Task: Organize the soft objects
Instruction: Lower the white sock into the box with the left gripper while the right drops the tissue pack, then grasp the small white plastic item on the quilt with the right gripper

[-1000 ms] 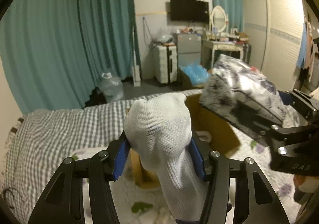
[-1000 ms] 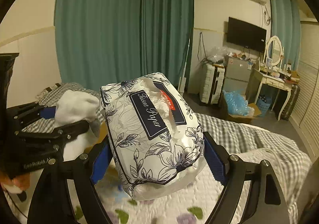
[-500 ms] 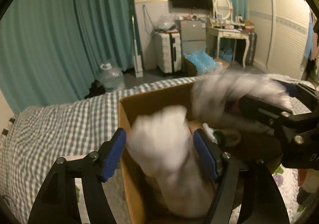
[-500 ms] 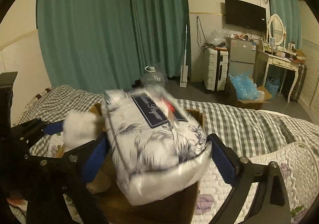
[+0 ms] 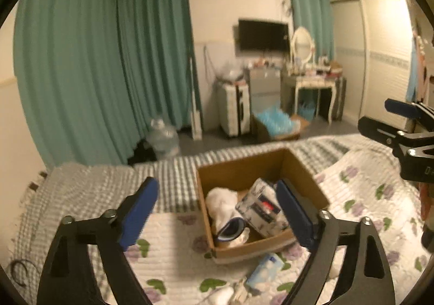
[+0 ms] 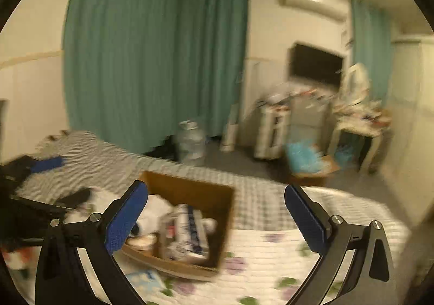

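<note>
L tongs point(image 5: 215, 210) apart, empty | R tongs point(image 6: 215, 217) apart, empty | sock point(image 5: 222, 203) + tissue pack point(image 5: 260, 207) in box point(image 5: 238, 169) on bed | blue pack point(image 5: 264, 271) loose just before box, nearer L, long axis diag.

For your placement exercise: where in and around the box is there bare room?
Free: the cardboard box floor behind the white sock and tissue pack; quilt to its left. Crowded: quilt before the box, by the blue packet.

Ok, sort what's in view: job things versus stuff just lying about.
Job:
box
sock
tissue pack
blue packet on the quilt

Lying about:
water jug
suitcase
TV
dressing table
</note>
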A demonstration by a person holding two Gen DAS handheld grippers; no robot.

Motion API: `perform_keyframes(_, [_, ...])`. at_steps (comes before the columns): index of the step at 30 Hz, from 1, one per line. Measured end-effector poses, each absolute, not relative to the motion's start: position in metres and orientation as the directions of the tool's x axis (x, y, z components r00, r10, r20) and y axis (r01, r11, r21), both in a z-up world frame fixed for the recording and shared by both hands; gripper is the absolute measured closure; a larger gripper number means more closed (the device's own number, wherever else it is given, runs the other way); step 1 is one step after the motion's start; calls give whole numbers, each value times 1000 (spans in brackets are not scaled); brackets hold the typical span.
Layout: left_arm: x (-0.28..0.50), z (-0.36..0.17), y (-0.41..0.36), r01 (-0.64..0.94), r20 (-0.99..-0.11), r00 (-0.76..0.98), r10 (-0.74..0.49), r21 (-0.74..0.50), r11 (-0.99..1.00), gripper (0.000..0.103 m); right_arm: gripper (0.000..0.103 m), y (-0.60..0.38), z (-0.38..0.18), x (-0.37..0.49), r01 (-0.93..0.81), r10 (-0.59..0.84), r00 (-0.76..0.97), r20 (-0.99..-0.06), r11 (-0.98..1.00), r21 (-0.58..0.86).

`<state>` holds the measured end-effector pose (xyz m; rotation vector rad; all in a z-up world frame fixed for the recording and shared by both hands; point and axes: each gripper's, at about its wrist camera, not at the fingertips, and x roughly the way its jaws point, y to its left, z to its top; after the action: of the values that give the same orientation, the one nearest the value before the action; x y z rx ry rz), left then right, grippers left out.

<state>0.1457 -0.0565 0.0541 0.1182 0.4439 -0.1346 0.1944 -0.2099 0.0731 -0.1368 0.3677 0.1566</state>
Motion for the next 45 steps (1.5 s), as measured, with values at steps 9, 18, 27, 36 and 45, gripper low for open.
perform_keyframes(9, [64,78,-44,138,-374,924,-78,137,981,9,1,-212,88,109,-195,115,896,-430,970,-147])
perform_keyframes(18, [34,14,-44,144,-423,904,-68,151,978,9,2,-198,0,98,-244,125,804,-581,961,-132])
perform_keyframes(27, [67,-70,-44,136,-550,830,-91,42,990,9,8,-198,-98,141,-224,104,700,-707,971,-78])
perform_keyframes(36, [89,-135,-38,137,-669,742,-46,85,987,9,41,-216,-179,167,-198,68,549,-833,979,-51])
perform_keyframes(45, [90,-134,-55,182,-681,730,-56,116,976,9,73,-219,-176,168,-186,70,572,-818,982,-46])
